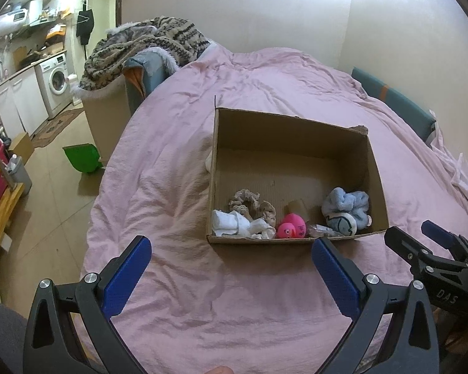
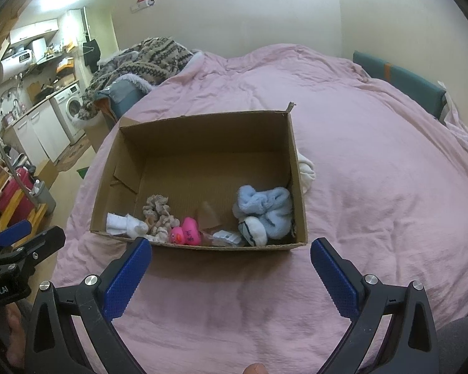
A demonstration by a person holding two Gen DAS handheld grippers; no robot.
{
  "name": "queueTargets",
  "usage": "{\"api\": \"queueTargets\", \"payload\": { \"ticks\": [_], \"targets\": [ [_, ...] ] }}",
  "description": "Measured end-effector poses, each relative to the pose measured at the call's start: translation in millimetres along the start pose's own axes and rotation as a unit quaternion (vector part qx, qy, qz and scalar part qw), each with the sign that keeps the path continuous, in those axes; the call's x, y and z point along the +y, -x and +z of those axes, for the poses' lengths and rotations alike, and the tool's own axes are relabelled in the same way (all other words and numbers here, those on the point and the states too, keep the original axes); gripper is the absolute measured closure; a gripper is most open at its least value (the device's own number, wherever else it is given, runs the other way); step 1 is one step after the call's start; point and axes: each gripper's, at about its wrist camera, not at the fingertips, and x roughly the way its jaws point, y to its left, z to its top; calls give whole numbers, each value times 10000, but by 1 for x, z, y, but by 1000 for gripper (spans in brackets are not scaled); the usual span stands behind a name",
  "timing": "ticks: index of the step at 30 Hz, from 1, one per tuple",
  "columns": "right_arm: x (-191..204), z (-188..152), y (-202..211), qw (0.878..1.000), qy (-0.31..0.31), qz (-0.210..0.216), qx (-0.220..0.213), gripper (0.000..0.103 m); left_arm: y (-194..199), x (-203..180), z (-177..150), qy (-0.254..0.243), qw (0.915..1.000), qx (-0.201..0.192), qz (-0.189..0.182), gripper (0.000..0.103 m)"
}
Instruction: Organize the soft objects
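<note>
An open cardboard box [image 1: 291, 143] [image 2: 202, 134] sits on the pink bedspread. Along its near wall lie a white cloth [image 1: 234, 222] [image 2: 121, 222], a beige scrunchie [image 1: 249, 202] [image 2: 157, 210], a pink rubber duck [image 1: 291, 226] [image 2: 185, 232], a clear wrapper [image 1: 323, 230] [image 2: 227, 237] and a light blue fluffy sock bundle [image 1: 348, 210] [image 2: 263, 208]. My left gripper [image 1: 231, 251] is open and empty, just short of the box. My right gripper [image 2: 231, 251] is open and empty too, also near the box front. A white soft item [image 2: 305, 168] [image 1: 209, 162] lies outside the box, against its wall.
The pink bedspread [image 1: 177, 187] [image 2: 374, 171] covers the bed. A patterned blanket [image 1: 146, 46] [image 2: 140, 59] lies heaped at the far left. A green bag [image 1: 82, 157] lies on the floor. A washing machine [image 1: 56, 78] and cabinets stand at the left. A teal headboard [image 2: 399, 84] lines the far right.
</note>
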Motion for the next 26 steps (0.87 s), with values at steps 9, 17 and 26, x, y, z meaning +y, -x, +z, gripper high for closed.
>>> {"api": "queueTargets", "payload": {
  "ticks": [9, 17, 26],
  "targets": [
    [-1, 0, 1, 10000, -7, 0, -7, 0, -2, 1, 0, 88, 10000, 13, 6, 1],
    [-2, 2, 3, 10000, -30, -14, -38, 0, -2, 3, 1, 138, 9999, 13, 14, 0],
    [-3, 3, 3, 10000, -29, -21, -52, 0, -2, 4, 1, 188, 9998, 1, -44, 0]
  ]
}}
